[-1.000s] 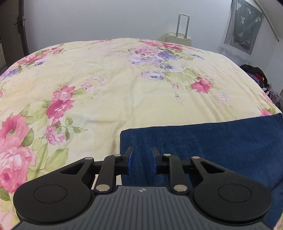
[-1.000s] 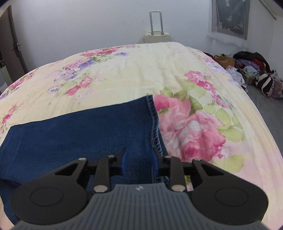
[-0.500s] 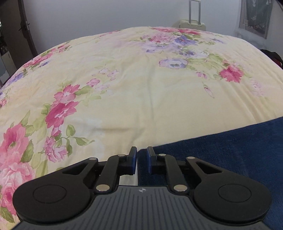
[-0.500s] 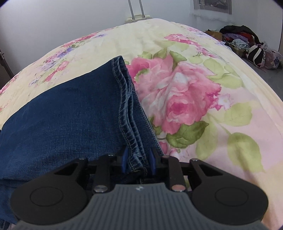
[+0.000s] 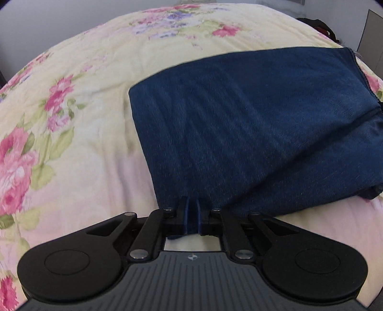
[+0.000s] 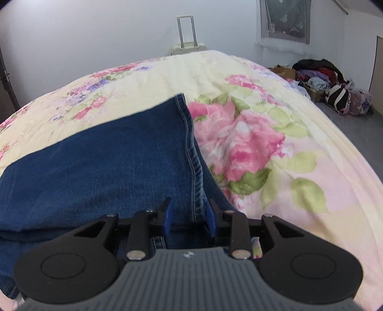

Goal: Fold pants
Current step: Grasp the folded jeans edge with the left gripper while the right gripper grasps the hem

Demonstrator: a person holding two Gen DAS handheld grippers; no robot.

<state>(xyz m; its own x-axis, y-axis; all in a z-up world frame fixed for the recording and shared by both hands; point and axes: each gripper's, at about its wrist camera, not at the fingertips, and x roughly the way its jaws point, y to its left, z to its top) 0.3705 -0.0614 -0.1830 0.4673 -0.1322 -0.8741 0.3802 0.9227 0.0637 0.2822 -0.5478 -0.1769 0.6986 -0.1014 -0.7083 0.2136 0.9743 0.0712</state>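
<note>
floral bedspread [image 5: 79, 148] covers the bed. folded jeans [image 5: 251, 124] lie flat on it, hem edge toward the right side. left gripper [image 5: 191, 210] has its jaws pinching the near jeans edge. right gripper [image 6: 189, 215] jaws are spread, straddling the hem seam.

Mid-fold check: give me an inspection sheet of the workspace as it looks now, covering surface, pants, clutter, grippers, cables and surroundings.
Surface: floral bedspread, soft and lightly wrinkled.
Job's things: blue jeans lying folded on it, hem seam toward the right.
Clutter: nothing seen on the bed.
Grippers: left gripper shut on the jeans' near edge; right gripper open, fingers either side of the hem seam.
Cables: nothing seen.
Surroundings: suitcase behind the bed, clothes pile on the floor, wall hanging.
</note>
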